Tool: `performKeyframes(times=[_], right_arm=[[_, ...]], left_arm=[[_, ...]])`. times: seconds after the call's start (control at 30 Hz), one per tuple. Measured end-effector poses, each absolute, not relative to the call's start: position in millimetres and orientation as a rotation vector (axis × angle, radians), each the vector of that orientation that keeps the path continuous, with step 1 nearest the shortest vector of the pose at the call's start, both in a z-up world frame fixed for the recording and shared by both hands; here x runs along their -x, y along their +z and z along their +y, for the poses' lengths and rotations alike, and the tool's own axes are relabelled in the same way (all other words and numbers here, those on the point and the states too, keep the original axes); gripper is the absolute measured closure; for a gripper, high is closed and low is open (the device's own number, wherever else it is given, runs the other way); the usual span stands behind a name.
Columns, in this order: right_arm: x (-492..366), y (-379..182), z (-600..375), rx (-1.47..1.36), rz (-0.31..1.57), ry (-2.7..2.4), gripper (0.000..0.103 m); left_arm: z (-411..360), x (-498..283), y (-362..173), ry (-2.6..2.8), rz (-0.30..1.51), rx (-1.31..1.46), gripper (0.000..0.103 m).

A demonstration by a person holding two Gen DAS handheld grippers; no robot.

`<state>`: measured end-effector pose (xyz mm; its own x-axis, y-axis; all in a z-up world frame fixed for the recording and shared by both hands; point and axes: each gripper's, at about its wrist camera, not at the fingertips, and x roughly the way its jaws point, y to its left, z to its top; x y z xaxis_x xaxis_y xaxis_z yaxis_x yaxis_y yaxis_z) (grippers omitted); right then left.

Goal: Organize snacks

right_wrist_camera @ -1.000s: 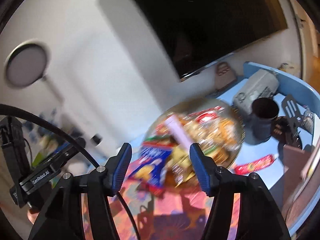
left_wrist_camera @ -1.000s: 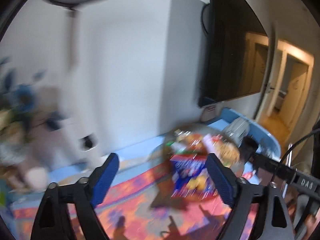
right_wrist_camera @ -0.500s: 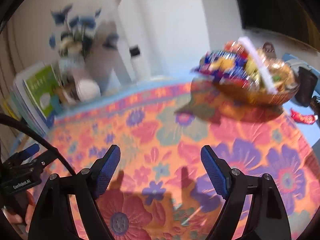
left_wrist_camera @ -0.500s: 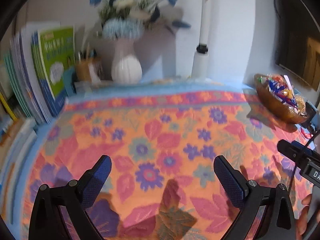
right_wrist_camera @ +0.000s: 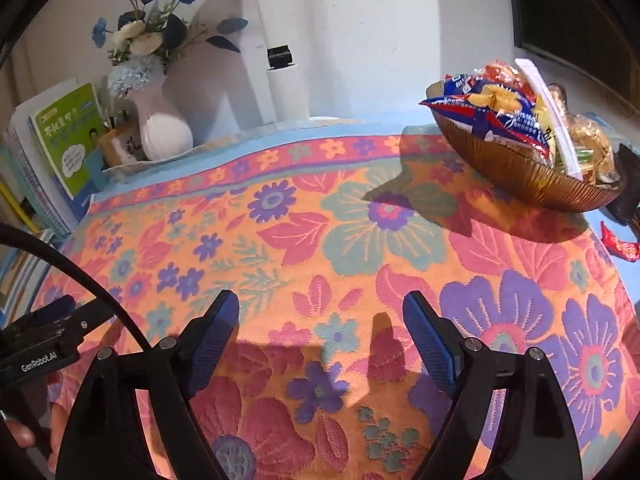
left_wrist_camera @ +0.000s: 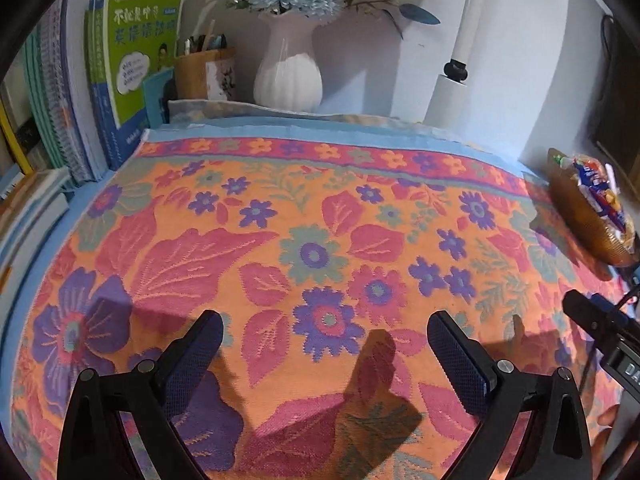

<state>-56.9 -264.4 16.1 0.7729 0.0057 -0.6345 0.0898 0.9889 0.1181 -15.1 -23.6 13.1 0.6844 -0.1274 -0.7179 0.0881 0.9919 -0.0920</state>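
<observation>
An amber ribbed glass bowl heaped with snack packets stands at the far right of the floral tablecloth. In the left wrist view the same bowl sits at the right edge. A loose red snack packet lies on the table past the bowl. My left gripper hangs wide open over the middle of the cloth, holding nothing. My right gripper is also open and empty, low over the cloth, with the bowl ahead and to its right.
A white vase of blue flowers, a pen cup and upright books line the back left. A white lamp base stands against the wall. A dark cup sits behind the bowl.
Both grippers have dropped and tilted down, from facing the wall and bowl to hovering over the cloth. The right jaws stand wider apart than before.
</observation>
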Motion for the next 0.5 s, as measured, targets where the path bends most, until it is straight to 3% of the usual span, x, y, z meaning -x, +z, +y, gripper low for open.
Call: performKeyframes(times=[0.5], right_arm=[[62.1,17.7,-250.4,-0.065,0.675,-0.063,0.015]], left_arm=[[-32.2,14.5,5.9,-0.090,0.849,-0.018,0.002]])
